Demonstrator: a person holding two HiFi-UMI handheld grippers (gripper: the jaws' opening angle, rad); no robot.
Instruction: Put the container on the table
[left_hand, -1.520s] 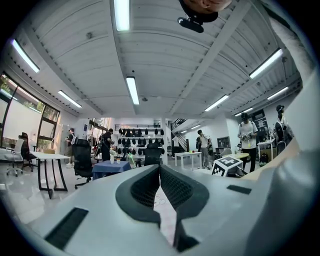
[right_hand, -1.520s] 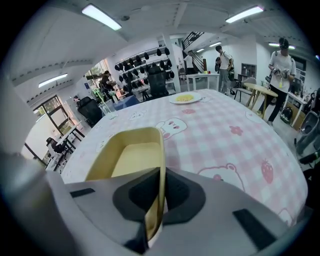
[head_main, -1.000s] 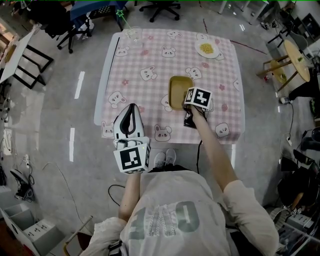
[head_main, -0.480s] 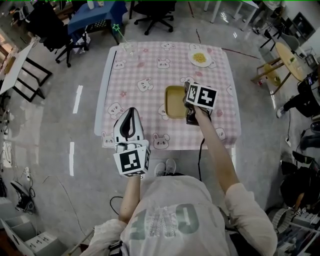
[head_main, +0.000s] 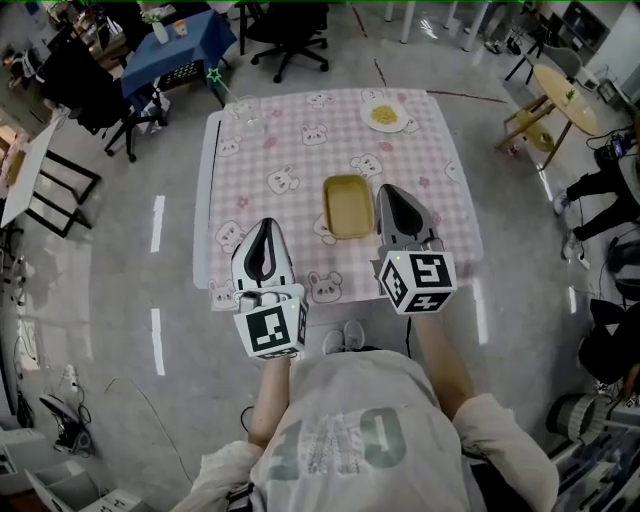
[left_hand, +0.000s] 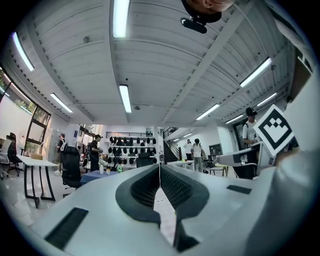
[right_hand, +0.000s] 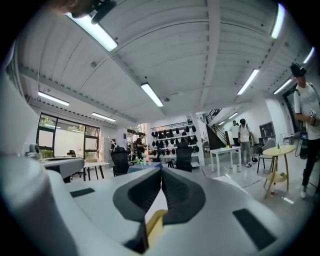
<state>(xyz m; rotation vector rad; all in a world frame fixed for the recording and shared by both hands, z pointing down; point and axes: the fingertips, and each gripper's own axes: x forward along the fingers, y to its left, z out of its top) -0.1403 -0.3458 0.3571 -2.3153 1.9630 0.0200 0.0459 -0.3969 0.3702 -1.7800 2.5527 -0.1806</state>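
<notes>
The yellow rectangular container (head_main: 346, 207) lies flat on the pink checked table (head_main: 290, 150), near its front edge, with nothing touching it. My right gripper (head_main: 387, 190) hangs above the table just right of the container, shut and empty. In the right gripper view its jaws (right_hand: 161, 172) meet, and a strip of the container (right_hand: 155, 226) shows below them. To the container's left, over the table's front corner, my left gripper (head_main: 263, 226) is also shut with nothing in it. Its jaws (left_hand: 159, 172) meet in the left gripper view. Both grippers point level across the room.
A white plate of yellow food (head_main: 384, 116) sits at the table's far right and a clear glass (head_main: 245, 108) at its far left corner. Office chairs (head_main: 285, 25) and a blue table (head_main: 170, 45) stand beyond. A round wooden table (head_main: 566, 88) stands right. People stand in the background.
My right gripper has lifted off the container, drawn back toward me and now stands shut. The container stays on the table. The left gripper has risen a little.
</notes>
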